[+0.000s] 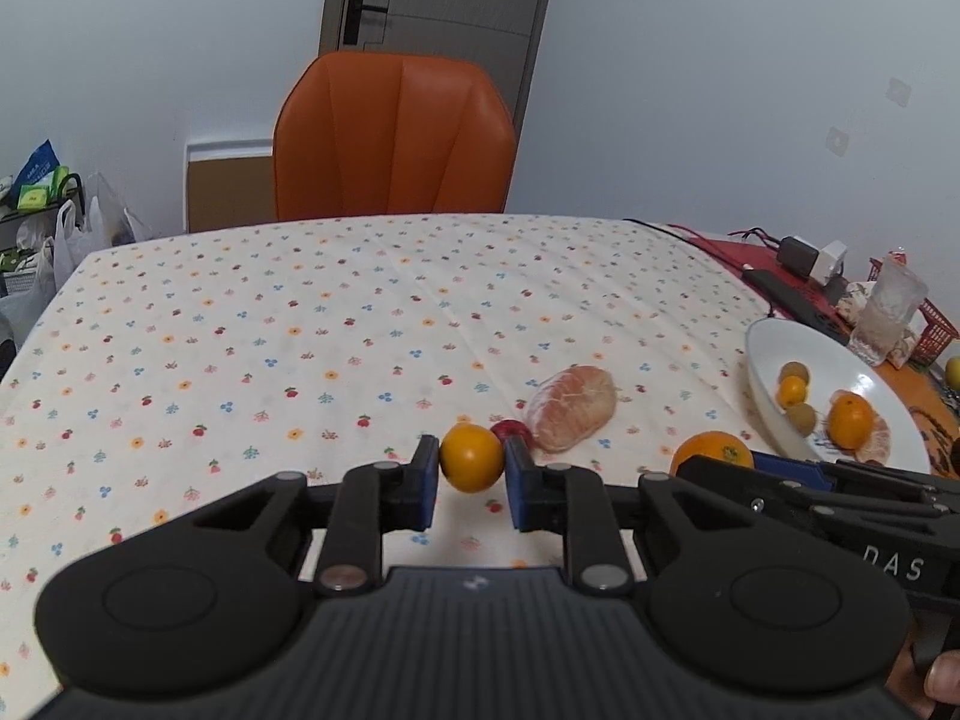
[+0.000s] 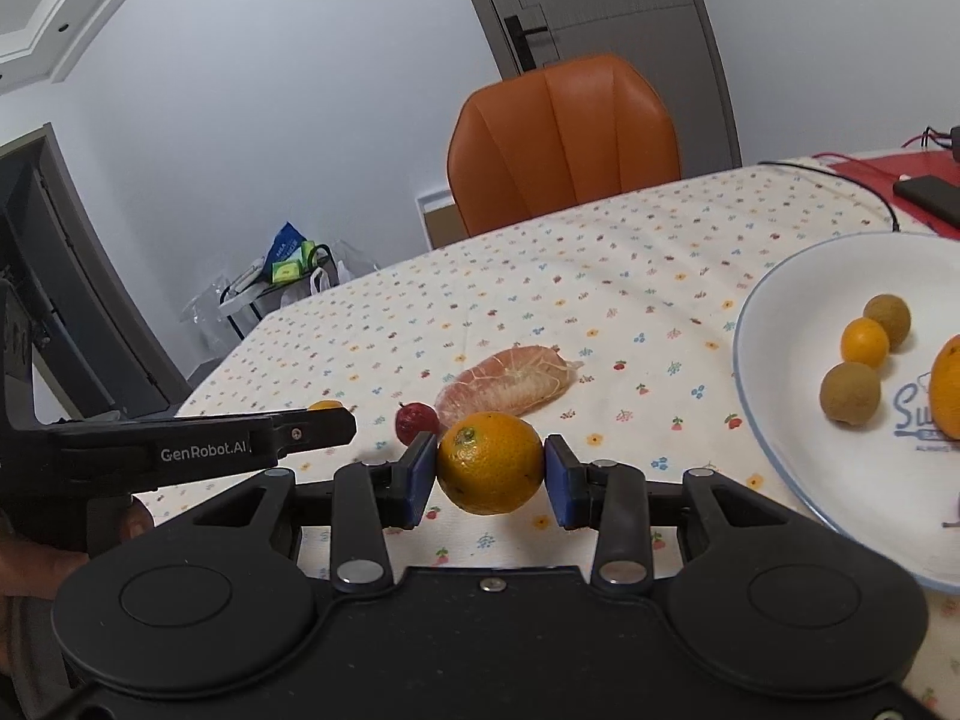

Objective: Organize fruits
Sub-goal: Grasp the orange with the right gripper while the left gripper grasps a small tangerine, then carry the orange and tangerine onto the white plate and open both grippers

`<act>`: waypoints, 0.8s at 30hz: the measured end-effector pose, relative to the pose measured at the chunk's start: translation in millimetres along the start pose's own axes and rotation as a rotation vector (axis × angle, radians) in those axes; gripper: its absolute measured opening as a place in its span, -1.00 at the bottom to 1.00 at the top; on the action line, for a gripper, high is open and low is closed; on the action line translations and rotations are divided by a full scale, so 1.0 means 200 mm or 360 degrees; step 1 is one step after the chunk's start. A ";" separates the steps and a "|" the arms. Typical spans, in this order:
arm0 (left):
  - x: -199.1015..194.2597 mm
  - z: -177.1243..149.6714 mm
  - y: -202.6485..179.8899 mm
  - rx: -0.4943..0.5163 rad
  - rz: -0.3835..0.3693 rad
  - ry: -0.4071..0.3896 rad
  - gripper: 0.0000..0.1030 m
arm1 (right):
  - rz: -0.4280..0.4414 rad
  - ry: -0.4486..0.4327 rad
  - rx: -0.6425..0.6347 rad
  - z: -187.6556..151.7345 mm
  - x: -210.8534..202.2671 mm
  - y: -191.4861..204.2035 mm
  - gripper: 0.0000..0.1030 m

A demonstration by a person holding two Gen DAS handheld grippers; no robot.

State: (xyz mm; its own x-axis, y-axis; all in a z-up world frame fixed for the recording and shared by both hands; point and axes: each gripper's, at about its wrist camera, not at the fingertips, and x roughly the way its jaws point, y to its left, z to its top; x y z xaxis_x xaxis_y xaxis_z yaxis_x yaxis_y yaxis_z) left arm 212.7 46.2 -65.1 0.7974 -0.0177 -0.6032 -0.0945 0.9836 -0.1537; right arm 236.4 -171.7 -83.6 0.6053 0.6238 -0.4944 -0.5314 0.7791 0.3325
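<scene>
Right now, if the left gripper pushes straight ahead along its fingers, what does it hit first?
Probably the small red fruit just behind the orange held in the left gripper, then the peeled citrus. Depth is unclear; it might pass above both.

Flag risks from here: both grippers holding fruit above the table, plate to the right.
1. The left gripper pinches its small orange only at the fingertips; it could slip out and roll across the tablecloth.
2. The right gripper and its larger orange sit close beside the left one; they may collide heading for the plate.
3. Dropped fruit could scatter what is in the plate.
</scene>
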 end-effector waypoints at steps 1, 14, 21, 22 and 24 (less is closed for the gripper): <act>-0.02 0.00 -0.01 0.0005 -0.0003 -0.0008 -0.58 | -0.0001 -0.0009 -0.0003 0.00 -0.01 0.00 -0.29; -0.16 -0.03 -0.18 0.0058 -0.0068 -0.0090 -0.58 | -0.0071 -0.0121 -0.0011 -0.02 -0.25 -0.03 -0.29; -0.20 -0.04 -0.27 0.0074 -0.0110 -0.0110 -0.58 | -0.0103 -0.0163 -0.0008 -0.03 -0.36 -0.07 -0.29; -0.20 -0.04 -0.28 0.0078 -0.0116 -0.0114 -0.58 | -0.0109 -0.0168 -0.0007 -0.03 -0.37 -0.08 -0.29; -0.21 -0.04 -0.32 0.0087 -0.0128 -0.0121 -0.58 | -0.0116 -0.0180 -0.0008 -0.03 -0.40 -0.09 -0.29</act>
State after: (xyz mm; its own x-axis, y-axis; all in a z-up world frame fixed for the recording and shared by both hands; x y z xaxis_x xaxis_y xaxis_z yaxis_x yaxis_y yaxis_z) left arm 180.7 -16.7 -36.4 0.8442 -0.0855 -0.5292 0.0029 0.9879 -0.1551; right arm 193.9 -235.9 -54.8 0.7051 0.5688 -0.4234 -0.4864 0.8225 0.2948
